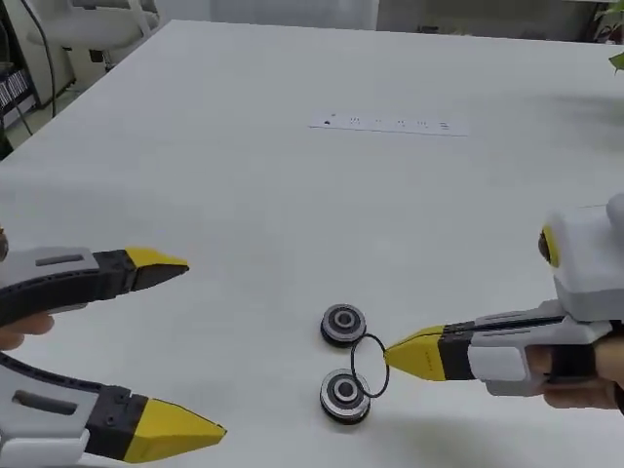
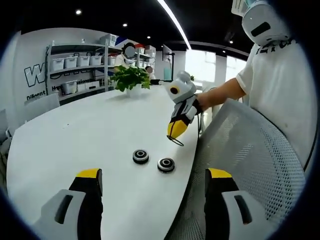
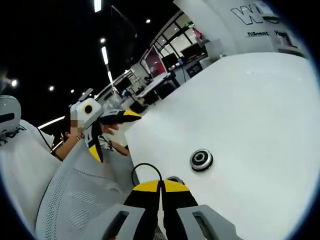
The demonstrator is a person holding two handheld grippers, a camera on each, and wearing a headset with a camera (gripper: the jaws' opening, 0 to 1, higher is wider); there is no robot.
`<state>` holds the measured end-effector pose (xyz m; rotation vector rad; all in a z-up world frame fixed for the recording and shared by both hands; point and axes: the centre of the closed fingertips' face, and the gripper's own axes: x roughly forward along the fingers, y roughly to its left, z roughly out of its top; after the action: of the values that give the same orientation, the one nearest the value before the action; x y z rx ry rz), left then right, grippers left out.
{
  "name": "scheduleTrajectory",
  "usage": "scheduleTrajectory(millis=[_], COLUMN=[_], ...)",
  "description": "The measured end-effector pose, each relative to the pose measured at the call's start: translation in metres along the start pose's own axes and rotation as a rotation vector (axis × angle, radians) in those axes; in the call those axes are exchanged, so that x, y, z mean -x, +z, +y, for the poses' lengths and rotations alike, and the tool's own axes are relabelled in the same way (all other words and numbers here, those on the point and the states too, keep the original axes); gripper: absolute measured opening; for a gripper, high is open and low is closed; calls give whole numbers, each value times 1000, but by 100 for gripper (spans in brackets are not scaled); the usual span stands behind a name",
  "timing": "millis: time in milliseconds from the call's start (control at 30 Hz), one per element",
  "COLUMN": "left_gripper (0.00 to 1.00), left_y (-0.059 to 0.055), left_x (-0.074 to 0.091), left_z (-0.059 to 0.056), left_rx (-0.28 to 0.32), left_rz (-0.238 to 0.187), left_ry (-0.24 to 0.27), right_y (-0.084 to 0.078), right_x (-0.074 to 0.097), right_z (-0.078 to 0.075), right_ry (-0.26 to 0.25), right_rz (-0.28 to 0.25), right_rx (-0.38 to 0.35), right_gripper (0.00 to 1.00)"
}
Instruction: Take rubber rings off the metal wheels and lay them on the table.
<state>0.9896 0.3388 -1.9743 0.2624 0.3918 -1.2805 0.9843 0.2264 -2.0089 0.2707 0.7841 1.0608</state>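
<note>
In the head view we see the right tool (image 1: 390, 355) pinched shut on a thin black rubber ring (image 1: 353, 363), just beside 2 dark-hubbed metal wheels (image 1: 343, 325) on the white tabletop (image 1: 292, 175). The left tool (image 1: 203, 346) gapes wide. In the left gripper view the ring hangs from those tips, apart from the wheels. In the right gripper view its loop rises beside the closed tips.
</note>
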Motion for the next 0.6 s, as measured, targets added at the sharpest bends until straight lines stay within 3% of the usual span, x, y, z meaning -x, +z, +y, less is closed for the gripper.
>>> scheduleTrajectory(millis=[333, 600], left_gripper=[82, 79], left_y=[-2, -7], left_x=[-2, -4], left_z=[-3, -6], left_rx=[7, -6], left_rz=[9, 32], left_ry=[-4, -10], right_y=[17, 24], right_x=[-11, -38], right_z=[3, 8], right_ry=[-14, -33], right_rz=[27, 82], right_rx=[49, 95], right_gripper=[0, 0])
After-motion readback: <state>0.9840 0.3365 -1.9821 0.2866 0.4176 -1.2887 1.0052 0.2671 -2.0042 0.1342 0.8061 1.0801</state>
